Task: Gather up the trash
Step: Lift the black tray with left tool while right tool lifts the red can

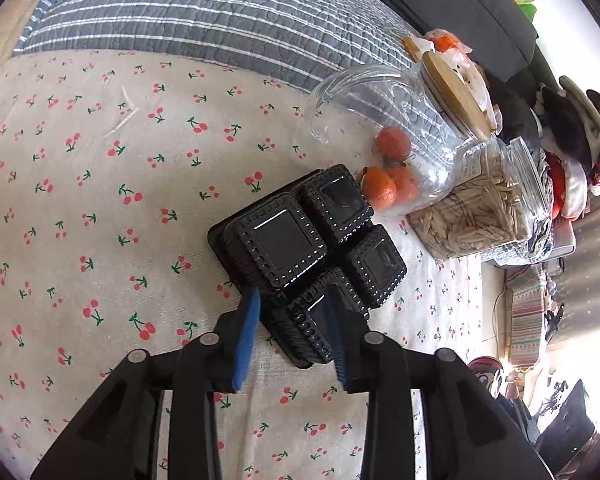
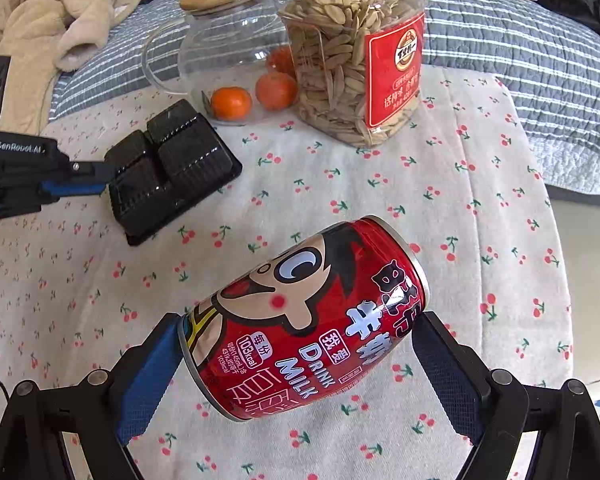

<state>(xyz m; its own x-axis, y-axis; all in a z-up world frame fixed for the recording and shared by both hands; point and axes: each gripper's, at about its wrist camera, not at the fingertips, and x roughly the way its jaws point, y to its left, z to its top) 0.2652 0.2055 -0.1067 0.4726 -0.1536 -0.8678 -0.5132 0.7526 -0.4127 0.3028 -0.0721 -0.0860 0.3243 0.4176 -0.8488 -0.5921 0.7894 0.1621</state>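
Observation:
A black plastic four-cell tray (image 1: 312,256) lies upside down on the cherry-print tablecloth (image 1: 80,200). My left gripper (image 1: 292,304) is open, its blue pads straddling the tray's near corner cell. It also shows in the right wrist view (image 2: 100,180), at the tray's (image 2: 172,168) left edge. My right gripper (image 2: 300,340) is shut on a red milk drink can (image 2: 308,320), held tilted above the cloth.
A glass teapot (image 2: 220,52) with a wooden lid, three tangerines (image 2: 232,102) and a clear jar of seeds (image 2: 356,60) stand behind the tray. A beige towel (image 2: 48,20) lies on the striped quilt (image 2: 540,60) at the back left.

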